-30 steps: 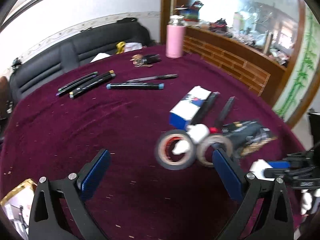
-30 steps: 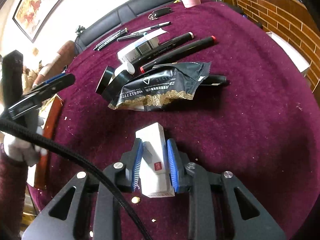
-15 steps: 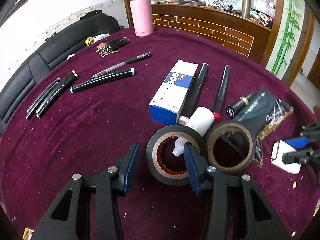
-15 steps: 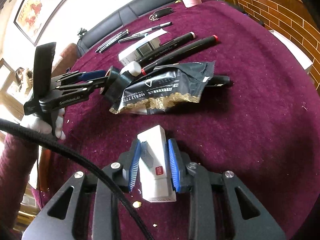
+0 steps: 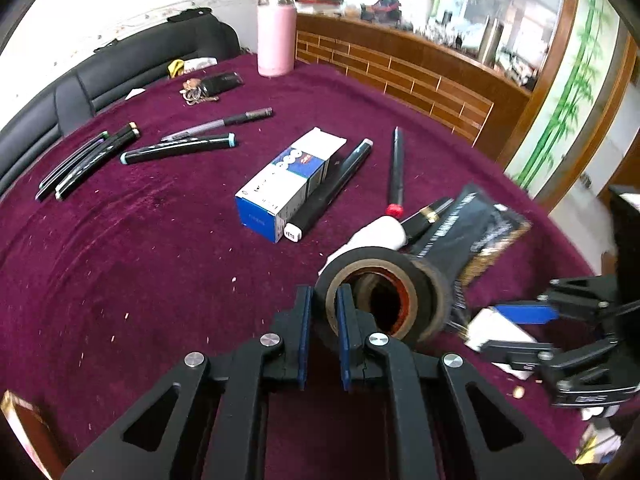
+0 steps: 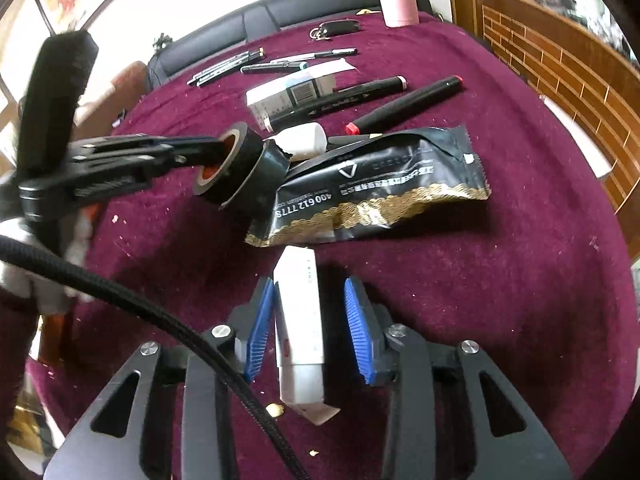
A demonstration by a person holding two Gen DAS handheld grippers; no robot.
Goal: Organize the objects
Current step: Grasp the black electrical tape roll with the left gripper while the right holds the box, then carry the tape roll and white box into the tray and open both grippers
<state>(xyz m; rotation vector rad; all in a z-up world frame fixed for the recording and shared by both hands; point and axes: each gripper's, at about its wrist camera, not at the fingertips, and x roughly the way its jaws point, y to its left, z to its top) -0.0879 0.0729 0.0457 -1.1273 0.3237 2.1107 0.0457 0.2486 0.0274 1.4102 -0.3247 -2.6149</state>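
Left gripper (image 5: 322, 314) pinches a black tape roll (image 5: 372, 288) by its wall, tilted beside the black foil packet (image 6: 376, 184).
Below the packet, the right gripper (image 6: 308, 320) stands spread around a white box (image 6: 300, 320) on the maroon cloth (image 6: 520, 280).

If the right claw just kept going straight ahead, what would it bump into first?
Probably the black and gold packet, lying just beyond the white box that sits between the right claw's open jaws. It would likely push that box along first.

Left tool (image 5: 323, 312) now clamped on tape roll (image 5: 380, 276); right tool (image 6: 308, 312) newly spread.
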